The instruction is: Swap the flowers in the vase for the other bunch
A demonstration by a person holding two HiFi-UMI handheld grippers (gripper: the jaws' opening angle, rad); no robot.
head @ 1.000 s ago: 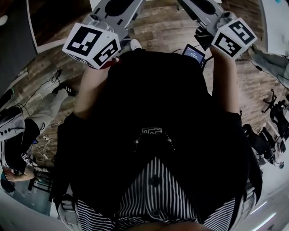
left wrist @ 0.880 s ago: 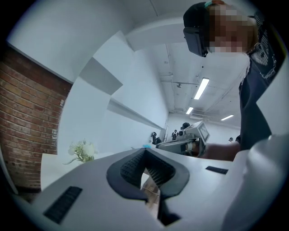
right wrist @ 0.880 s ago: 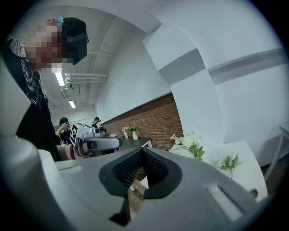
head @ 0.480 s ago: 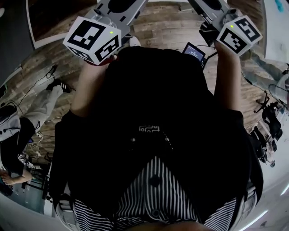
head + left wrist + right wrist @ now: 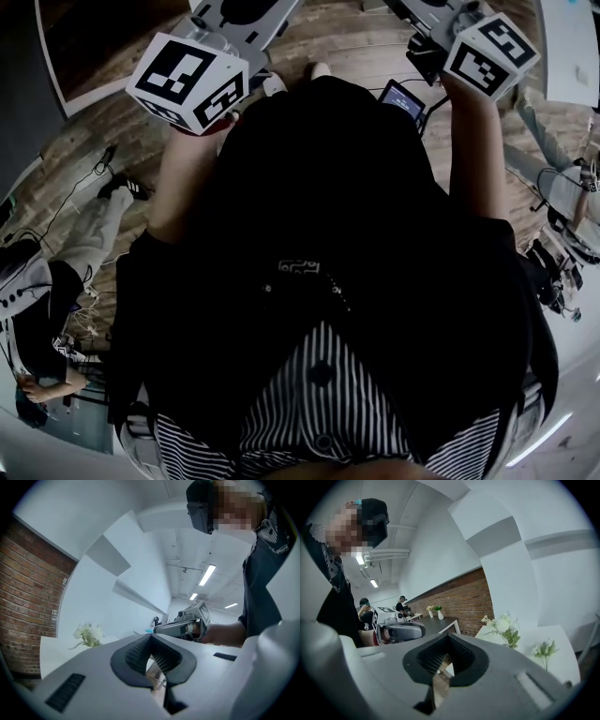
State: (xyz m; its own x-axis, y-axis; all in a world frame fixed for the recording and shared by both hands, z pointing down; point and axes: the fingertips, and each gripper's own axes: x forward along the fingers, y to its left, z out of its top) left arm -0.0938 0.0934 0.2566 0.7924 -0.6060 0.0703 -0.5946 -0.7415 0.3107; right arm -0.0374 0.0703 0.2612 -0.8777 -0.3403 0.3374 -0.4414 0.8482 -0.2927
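Observation:
In the right gripper view a bunch of white flowers (image 5: 504,626) stands on a white table (image 5: 562,641), with a smaller bunch (image 5: 544,651) to its right. My gripper's body hides their bases, so I see no vase. The left gripper view shows one white bunch (image 5: 88,634) at far left. My left gripper (image 5: 151,641) and right gripper (image 5: 449,639) are both shut and hold nothing. Both are raised in front of the person's chest, away from the flowers. Each sees the other: the right gripper (image 5: 183,624), the left gripper (image 5: 397,631). In the head view only their marker cubes (image 5: 187,82) (image 5: 492,54) show.
A brick wall (image 5: 459,599) runs behind a dark table (image 5: 436,624) that carries two small vases (image 5: 439,615). People sit further back (image 5: 401,605). In the head view another person (image 5: 89,239) and cables lie on the wooden floor (image 5: 347,52).
Both marker cubes have shifted a little toward the top of the head view. The floor and the people around have slid slightly in the picture.

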